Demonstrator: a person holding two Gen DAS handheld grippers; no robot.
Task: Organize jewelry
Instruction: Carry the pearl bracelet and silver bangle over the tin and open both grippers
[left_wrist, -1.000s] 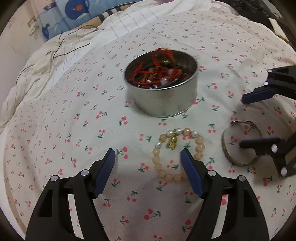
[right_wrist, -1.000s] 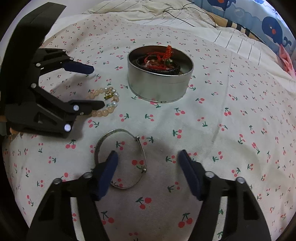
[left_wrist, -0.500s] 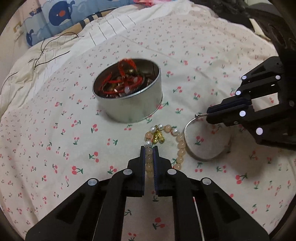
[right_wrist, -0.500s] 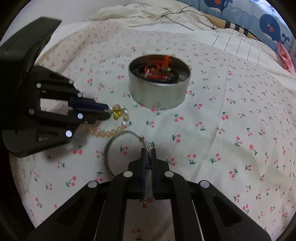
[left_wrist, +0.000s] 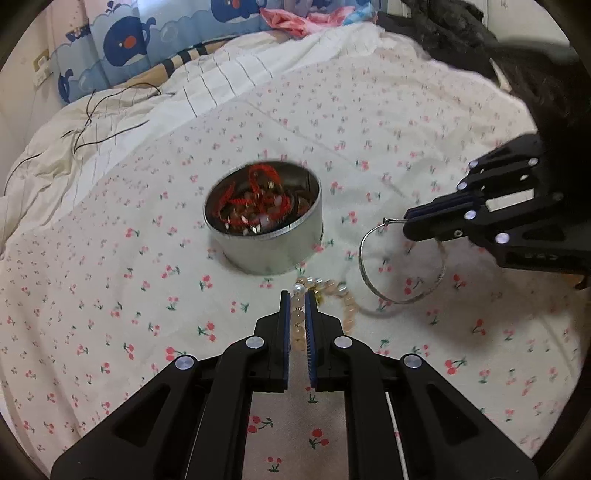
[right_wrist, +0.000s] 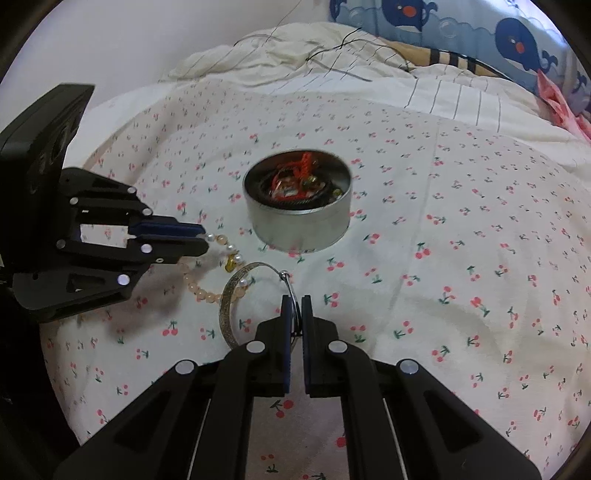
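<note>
We see a bed under a cherry-print sheet (left_wrist: 110, 295), a striped cream quilt (right_wrist: 461, 96) bunched behind, a whale-print pillow (left_wrist: 122, 40), and a white wall (right_wrist: 129, 33).

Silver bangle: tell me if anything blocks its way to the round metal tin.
Nothing visible does. The thin silver bangle, held by the right gripper, faces only bare cherry-print sheet before the tin.

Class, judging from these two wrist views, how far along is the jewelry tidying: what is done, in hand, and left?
Done: the round tin already holds red cords and beads. In hand: the left gripper is shut on the bead bracelet, the right gripper on the silver bangle, both partly lifted off the cherry-print sheet. Left: getting both pieces into the tin.
</note>
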